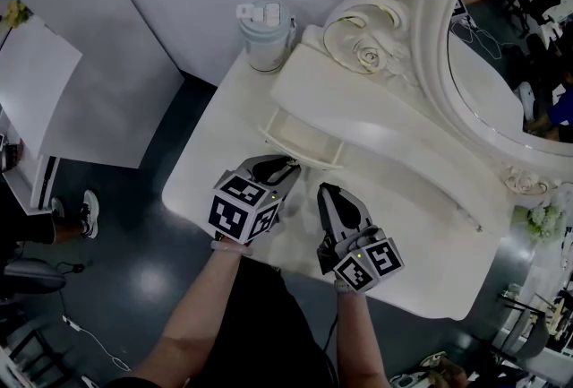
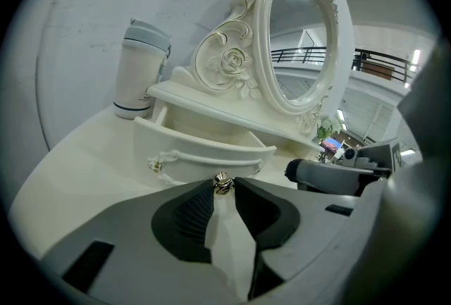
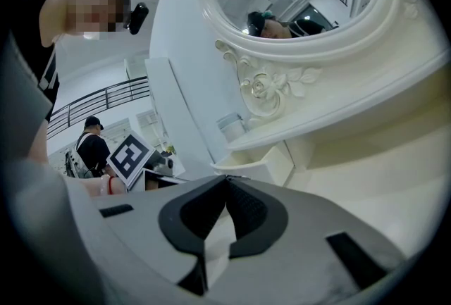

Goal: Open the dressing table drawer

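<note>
Clamped with the left tool (image 1: 285, 165) on the small gold metal knob (image 2: 223, 184) of the cream curved-front wooden drawer (image 2: 204, 150), pulled out toward the near edge of the white table (image 1: 204, 164), bare top on its left, with the right tool (image 3: 227, 179) pressed together, empty, just beside.

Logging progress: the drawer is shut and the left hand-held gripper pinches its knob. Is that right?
Not quite. The drawer is open, not shut: the left gripper view shows it pulled out with its inside exposed. The rest holds: the left hand-held gripper pinches its knob.
</note>
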A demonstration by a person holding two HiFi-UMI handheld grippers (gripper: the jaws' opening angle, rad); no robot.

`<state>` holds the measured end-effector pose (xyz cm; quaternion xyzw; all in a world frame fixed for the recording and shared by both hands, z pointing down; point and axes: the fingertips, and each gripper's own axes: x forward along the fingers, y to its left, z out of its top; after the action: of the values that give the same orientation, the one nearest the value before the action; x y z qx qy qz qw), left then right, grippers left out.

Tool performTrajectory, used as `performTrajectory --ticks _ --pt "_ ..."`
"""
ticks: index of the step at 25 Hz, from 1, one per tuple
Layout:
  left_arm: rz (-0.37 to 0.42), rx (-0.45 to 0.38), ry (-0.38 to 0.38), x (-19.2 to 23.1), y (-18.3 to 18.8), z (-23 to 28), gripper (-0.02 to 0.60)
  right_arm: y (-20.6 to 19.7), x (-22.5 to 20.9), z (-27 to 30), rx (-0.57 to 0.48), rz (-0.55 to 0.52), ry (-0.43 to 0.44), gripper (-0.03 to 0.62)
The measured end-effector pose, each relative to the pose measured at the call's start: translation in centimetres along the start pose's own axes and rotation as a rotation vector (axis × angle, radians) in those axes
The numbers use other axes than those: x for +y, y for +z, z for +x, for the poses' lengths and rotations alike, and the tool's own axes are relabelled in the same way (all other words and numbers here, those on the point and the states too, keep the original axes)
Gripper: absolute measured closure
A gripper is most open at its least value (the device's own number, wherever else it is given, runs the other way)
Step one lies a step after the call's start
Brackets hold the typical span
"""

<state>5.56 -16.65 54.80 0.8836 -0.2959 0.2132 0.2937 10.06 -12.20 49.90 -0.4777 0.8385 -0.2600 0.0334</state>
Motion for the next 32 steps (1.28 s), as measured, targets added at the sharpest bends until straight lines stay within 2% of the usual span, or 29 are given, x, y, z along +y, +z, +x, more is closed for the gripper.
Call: performTrajectory --ticks 20,25,29,32 --pt "-0.002 0.009 -0.011 -0.2 -0.6 -0.6 0.476 0.0 0.2 -0.2 0.011 -0.003 0.001 0.588" --pt "0.025 -0.002 -0.007 -0.4 -0.6 -0.7 0.471 0.3 0.4 -0.3 0.007 -0.004 0.005 0.588" --pt "0.039 -0.003 -0.014 -0.7 -1.0 -0.8 0.426 0.5 0.3 -0.4 0.003 -0.007 0.009 0.588" --pt "0.037 -0.012 0.004 -0.4 -1.0 -1.3 0.425 0.7 0.5 -0.5 -0.001 -0.012 0.011 0.588"
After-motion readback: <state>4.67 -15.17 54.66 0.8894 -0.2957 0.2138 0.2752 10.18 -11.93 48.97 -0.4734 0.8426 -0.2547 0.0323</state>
